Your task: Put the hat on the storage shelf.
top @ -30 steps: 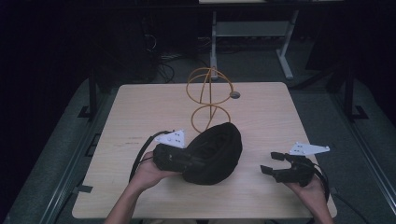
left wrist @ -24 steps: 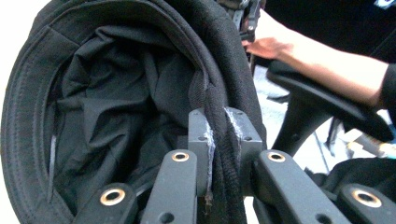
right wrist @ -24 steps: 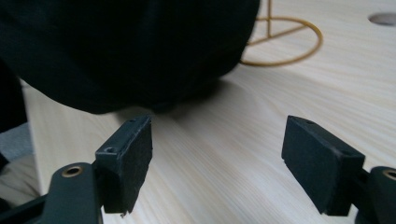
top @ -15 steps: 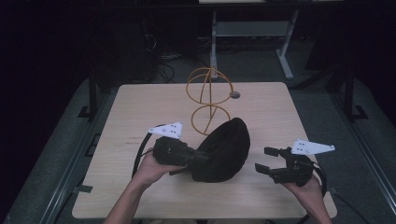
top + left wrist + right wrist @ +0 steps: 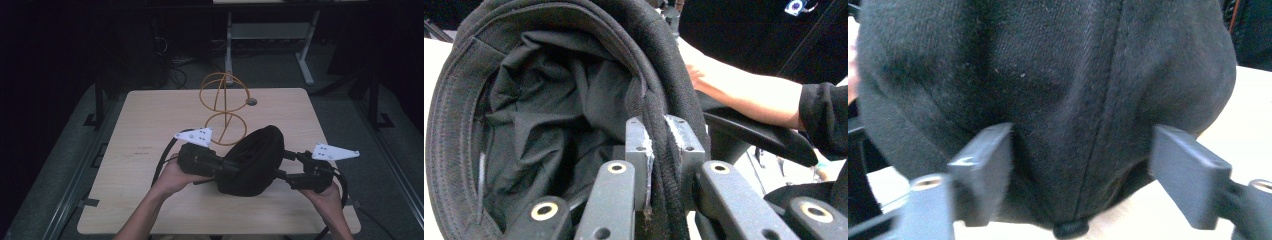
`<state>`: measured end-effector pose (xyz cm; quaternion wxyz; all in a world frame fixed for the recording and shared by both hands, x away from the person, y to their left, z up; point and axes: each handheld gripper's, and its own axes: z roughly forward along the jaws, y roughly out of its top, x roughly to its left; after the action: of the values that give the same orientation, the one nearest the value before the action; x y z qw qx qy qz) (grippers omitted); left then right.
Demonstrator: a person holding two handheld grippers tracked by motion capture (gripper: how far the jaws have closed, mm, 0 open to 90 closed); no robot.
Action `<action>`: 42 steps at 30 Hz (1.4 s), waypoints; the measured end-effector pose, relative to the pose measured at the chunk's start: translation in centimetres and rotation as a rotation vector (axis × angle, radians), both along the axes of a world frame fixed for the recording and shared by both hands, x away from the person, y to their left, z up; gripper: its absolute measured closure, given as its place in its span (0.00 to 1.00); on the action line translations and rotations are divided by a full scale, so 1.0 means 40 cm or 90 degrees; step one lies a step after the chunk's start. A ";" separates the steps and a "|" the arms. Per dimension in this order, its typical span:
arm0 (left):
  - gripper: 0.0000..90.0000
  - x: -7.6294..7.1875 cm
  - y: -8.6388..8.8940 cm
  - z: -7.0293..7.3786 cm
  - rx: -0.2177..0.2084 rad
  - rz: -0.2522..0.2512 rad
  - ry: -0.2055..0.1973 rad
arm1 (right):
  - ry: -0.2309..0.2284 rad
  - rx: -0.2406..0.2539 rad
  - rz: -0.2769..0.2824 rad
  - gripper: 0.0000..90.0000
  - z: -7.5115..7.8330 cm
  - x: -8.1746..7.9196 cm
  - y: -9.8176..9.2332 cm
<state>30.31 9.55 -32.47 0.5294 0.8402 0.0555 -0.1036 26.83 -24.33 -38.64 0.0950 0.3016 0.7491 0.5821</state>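
Light wooden table point(image 5: 150, 125), dark unlit room, grey floor point(image 5: 60, 165), pale metal table frame point(image 5: 267, 31) behind

The cap point(image 5: 252, 160) is sitting toward the near side of the table point(image 5: 150, 130), between the two grippers. The left gripper point(image 5: 220, 166) is lying at its left, the right gripper point(image 5: 286, 165) at its right. Behind the cap, nearer the table's middle, the wire stand point(image 5: 223, 107) is standing upright, and a small round fitting point(image 5: 251, 101) is lying just right of it.
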 end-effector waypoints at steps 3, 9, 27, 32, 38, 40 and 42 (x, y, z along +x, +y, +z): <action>0.90 -0.002 -0.008 0.003 -0.003 -0.006 -0.003 | -0.018 0.003 -0.011 0.62 0.002 -0.002 -0.003; 0.90 0.004 -0.001 0.001 -0.011 0.008 -0.006 | -0.037 0.010 -0.021 0.92 0.009 -0.005 -0.006; 0.80 0.017 0.049 -0.028 -0.024 0.065 -0.003 | -0.090 0.048 -0.042 0.96 0.124 -0.018 -0.007; 0.76 0.016 0.058 -0.041 -0.001 0.092 -0.012 | -0.112 0.042 -0.040 0.96 0.161 -0.018 -0.001; 0.70 0.015 0.076 -0.050 -0.002 0.110 -0.011 | -0.124 0.041 -0.053 0.96 0.190 -0.021 -0.006; 0.69 0.013 0.084 -0.051 0.002 0.120 -0.014 | -0.125 0.037 -0.058 0.96 0.194 -0.020 -0.008; 0.66 0.009 0.098 -0.052 0.013 0.130 -0.022 | -0.123 0.031 -0.069 0.96 0.204 -0.018 -0.016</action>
<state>30.68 13.48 -34.56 0.5293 0.8374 0.1323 -0.0339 26.10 -24.98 -30.47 0.1907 0.2867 0.7048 0.6203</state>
